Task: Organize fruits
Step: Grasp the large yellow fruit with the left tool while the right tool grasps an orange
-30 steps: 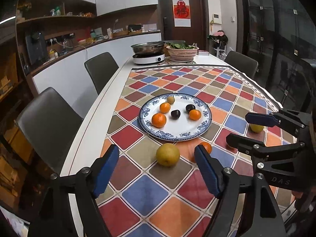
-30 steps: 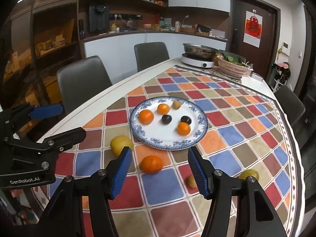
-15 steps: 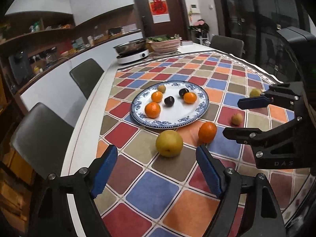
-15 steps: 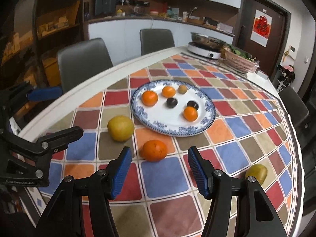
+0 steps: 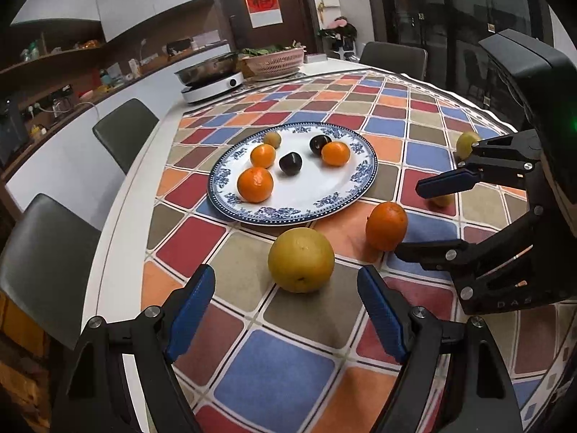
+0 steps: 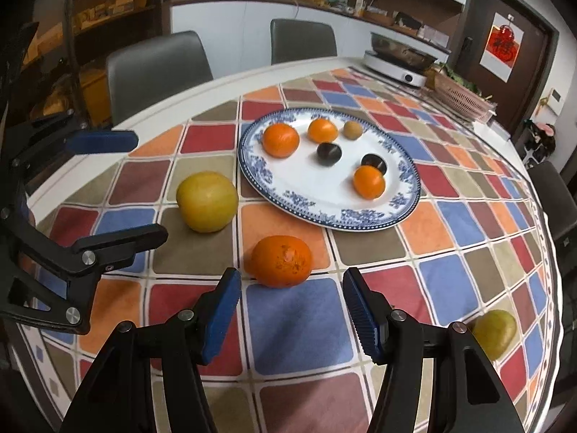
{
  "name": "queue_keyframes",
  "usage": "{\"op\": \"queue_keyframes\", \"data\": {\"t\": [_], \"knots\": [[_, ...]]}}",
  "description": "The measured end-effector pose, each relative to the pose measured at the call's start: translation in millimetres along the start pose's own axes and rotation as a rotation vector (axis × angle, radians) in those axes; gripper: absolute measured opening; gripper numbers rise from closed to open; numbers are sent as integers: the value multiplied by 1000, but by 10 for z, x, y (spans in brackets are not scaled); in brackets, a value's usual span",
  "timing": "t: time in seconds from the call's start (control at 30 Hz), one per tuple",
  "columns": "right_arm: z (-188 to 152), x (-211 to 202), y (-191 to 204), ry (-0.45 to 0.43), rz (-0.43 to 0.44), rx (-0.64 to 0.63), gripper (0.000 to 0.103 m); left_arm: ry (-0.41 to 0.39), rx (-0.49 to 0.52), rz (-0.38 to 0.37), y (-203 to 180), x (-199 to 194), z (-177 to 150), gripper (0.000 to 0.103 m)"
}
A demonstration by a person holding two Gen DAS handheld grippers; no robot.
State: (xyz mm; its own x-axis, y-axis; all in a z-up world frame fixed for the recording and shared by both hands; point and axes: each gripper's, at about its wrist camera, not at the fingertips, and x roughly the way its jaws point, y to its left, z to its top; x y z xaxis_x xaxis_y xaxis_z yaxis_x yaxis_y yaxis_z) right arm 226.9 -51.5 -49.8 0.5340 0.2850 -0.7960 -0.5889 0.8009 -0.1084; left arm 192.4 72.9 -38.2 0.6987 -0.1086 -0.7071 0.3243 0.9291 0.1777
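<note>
Both tongs have sunk closer to the yellow fruit [image 5: 301, 259] and loose orange [image 6: 281, 260].

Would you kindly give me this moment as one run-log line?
left gripper: open, before yellow fruit | right gripper: open, before loose orange | plate: six fruits

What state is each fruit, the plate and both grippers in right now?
Plate: holds six small fruits.
Large yellow fruit: on the tablecloth, ungripped, ahead of the left gripper.
Loose orange: on the tablecloth, ungripped.
Left gripper: open, empty.
Right gripper: open, empty.
</note>
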Motion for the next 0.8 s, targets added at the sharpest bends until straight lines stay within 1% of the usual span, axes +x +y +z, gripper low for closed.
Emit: {"op": "queue_keyframes", "data": {"t": [0.13, 0.27, 0.43, 0.5, 0.63, 0.7, 0.8], "knots": [[7, 96, 20, 13, 15, -18, 59, 26, 13, -14, 7, 136, 14, 81], [29, 159, -20, 14, 21, -6, 59, 41, -8, -24, 39, 243, 30, 80], [58, 197, -66, 2, 46, 32, 58, 59, -25, -40, 40, 338, 47, 71], [63, 210, -66, 1, 63, 34, 54, 67, -25, -41, 33, 364, 49, 67], [65, 238, -64, 2, 89, 37, 50, 86, -32, -70, 31, 403, 41, 55], [66, 255, -70, 4, 113, 43, 43, 91, -30, -80, 14, 405, 39, 49], [59, 253, -66, 0, 118, 44, 43, 95, -32, -74, 0, 401, 44, 49]]}}
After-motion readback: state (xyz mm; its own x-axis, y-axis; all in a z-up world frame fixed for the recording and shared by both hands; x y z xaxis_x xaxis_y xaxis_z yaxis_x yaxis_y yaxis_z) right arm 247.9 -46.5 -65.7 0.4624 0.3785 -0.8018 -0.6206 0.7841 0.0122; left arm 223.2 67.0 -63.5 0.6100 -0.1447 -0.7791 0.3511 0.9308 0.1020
